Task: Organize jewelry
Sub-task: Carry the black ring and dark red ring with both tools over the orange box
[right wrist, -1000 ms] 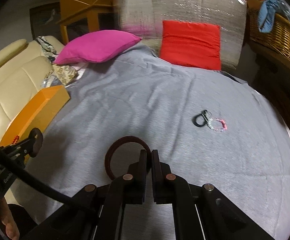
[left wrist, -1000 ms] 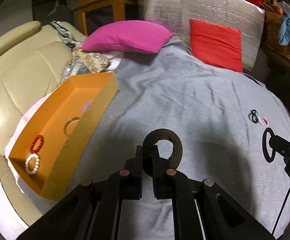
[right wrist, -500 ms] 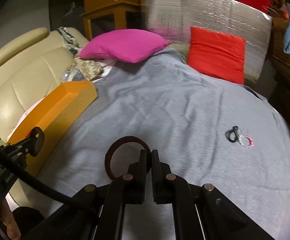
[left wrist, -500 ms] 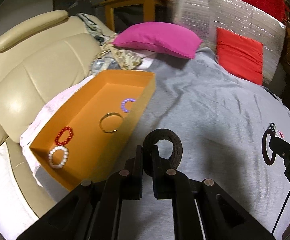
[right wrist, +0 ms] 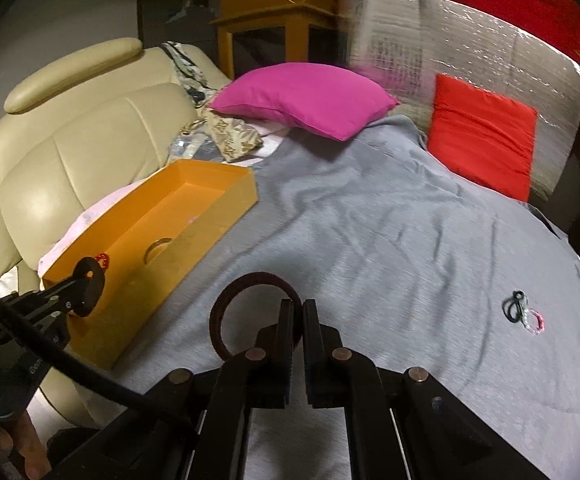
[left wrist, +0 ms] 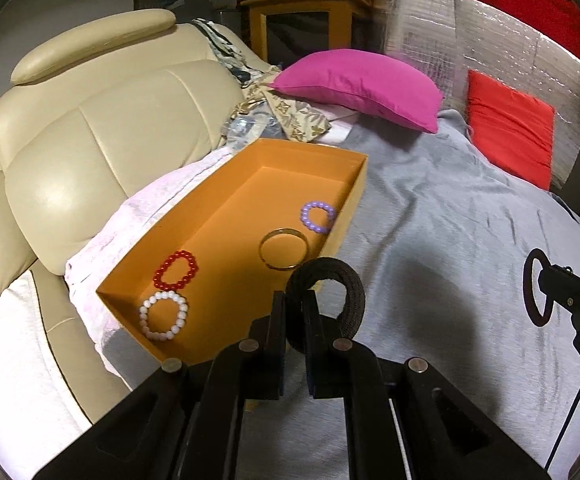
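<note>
One grey blanket [right wrist: 370, 240], cream sofa [left wrist: 90, 140]

Both claws are swinging across the bed toward the orange box [left wrist: 342, 216]: the left claw [left wrist: 295, 312] now has its black ring [left wrist: 340, 292] at the box's near wall, and the right claw [right wrist: 297, 320] trails alongside.

Left gripper [left wrist: 296, 312]: jaws closed, clamping a black ring [left wrist: 340, 292], pointing obliquely downward. Right gripper [right wrist: 297, 320]: jaws closed, clamping a dark red ring [right wrist: 230, 304], same downward pitch.
</note>
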The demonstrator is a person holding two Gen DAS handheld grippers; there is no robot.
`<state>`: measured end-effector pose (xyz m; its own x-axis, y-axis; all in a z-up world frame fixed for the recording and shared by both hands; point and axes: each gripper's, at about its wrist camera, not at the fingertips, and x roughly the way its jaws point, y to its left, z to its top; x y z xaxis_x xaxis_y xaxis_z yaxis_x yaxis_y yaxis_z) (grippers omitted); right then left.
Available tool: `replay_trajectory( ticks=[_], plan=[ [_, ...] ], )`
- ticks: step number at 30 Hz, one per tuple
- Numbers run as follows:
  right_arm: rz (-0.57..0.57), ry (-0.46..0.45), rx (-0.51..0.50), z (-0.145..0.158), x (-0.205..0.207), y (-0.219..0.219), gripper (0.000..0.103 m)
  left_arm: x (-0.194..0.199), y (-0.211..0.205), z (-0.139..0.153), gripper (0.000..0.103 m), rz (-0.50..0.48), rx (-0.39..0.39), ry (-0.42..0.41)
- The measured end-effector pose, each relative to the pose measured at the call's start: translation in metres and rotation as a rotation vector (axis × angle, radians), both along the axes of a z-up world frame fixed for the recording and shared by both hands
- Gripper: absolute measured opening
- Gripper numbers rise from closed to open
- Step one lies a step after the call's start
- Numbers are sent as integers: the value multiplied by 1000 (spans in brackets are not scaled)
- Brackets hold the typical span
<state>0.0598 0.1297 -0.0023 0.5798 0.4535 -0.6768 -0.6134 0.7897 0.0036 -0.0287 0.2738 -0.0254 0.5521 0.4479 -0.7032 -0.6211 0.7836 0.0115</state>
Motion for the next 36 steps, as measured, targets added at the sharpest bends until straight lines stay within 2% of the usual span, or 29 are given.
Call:
replay_trajectory(
  ticks=[36],
  plan=[
    [138, -7, -5, 12, -20, 95, 5, -23, 73, 5, 7, 98, 10, -8]
  ],
)
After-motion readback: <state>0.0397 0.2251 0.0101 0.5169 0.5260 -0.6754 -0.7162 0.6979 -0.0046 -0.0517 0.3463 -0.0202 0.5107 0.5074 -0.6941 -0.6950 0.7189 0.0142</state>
